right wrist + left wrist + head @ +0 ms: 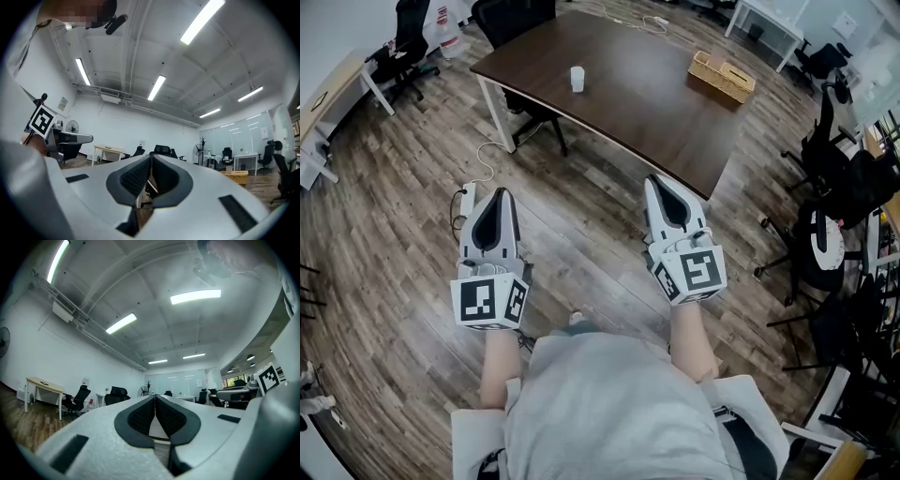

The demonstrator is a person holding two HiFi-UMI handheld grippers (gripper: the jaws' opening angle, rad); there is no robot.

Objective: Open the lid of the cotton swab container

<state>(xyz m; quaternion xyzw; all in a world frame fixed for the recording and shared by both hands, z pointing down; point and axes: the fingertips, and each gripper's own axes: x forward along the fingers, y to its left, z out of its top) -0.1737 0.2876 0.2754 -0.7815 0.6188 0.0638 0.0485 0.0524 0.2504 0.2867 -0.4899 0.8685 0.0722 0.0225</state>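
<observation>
Head view: cotton swab container (577,79) well beyond left gripper (500,193), right gripper (656,179); fingers (514,230) closed.

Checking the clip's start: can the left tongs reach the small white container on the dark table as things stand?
Probably not. The left tongs, shut, hang over the floor short of the table, and the white container stands farther back on it. Nothing blocks the way; stepping closer should do.

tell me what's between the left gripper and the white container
Head view: between left gripper and container lie wood floor, a black chair's base, then bare tabletop.
</observation>
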